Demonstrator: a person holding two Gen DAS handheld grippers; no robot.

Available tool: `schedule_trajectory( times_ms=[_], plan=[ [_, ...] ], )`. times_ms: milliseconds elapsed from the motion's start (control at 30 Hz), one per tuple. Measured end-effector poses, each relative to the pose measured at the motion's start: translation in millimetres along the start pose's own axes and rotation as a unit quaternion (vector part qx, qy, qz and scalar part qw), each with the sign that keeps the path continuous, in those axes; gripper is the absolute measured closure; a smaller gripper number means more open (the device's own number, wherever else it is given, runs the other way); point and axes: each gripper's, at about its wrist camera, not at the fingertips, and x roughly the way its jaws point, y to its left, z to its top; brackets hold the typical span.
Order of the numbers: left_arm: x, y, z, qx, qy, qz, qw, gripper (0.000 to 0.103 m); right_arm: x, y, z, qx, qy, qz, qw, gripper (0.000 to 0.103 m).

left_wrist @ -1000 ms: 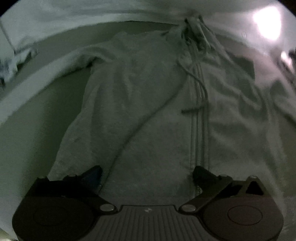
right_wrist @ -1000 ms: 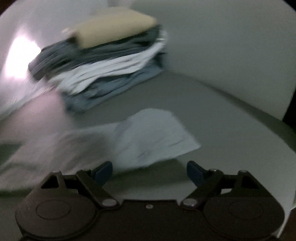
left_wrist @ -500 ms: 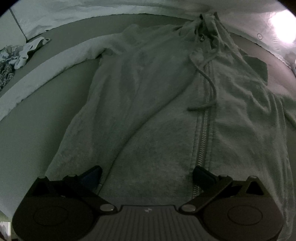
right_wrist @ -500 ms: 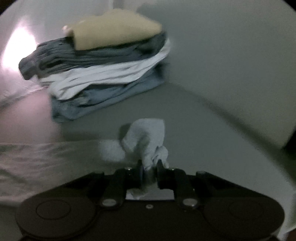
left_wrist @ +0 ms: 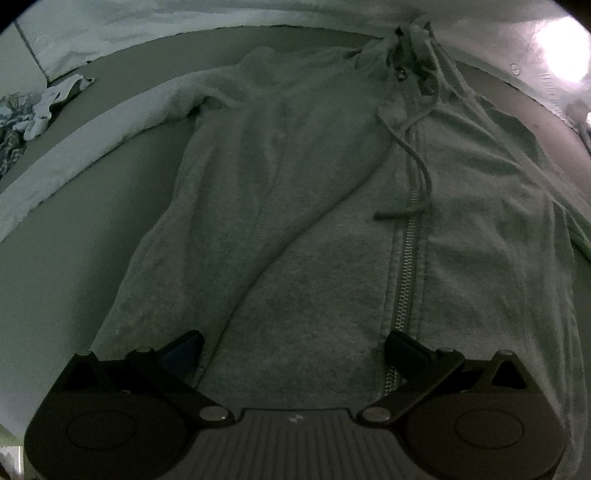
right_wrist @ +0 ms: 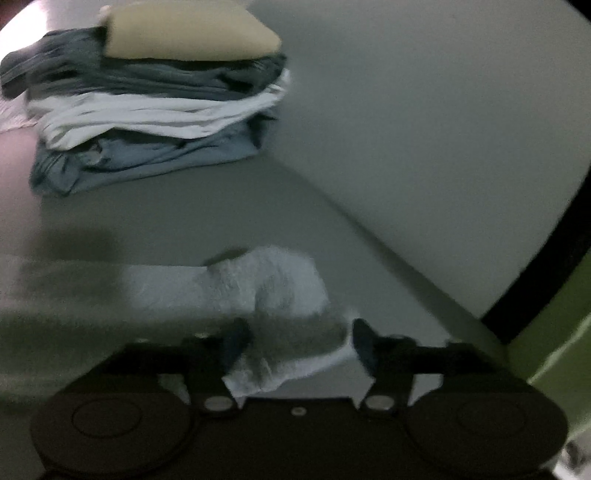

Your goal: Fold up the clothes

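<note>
Two tongs work a gray hoodie: left tongs spread wide over its hem, right tongs opening around its sleeve cuff.

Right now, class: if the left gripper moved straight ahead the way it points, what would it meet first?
Most likely the grey hoodie: the left gripper hangs open above its lower front panel, left of the zipper.

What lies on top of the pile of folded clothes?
A tan folded piece tops the pile, above dark grey, white and blue-grey layers. Anything under the pile is covered.
</note>
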Motion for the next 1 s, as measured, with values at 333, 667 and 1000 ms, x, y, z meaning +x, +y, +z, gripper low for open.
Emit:
schedule_trajectory(
  times_ms=[333, 667, 1000],
  plan=[
    [0, 6, 5, 0.035, 0.0, -0.033, 0.9988, 0.0, -118, 54, -18, 0.011, -0.007, 0.031, 0.999, 0.002],
    [-14, 155, 24, -0.119, -0.049, -0.182, 0.9748, 0.0, -278, 212, -74, -0.109, -0.052, 0.304, 0.945, 0.001],
    [-21, 336, 9, -0.278, -0.102, -0.124, 0.9471, 0.001, -325, 293, -128, -0.1, -0.053, 0.362, 0.925, 0.0]
  ],
)
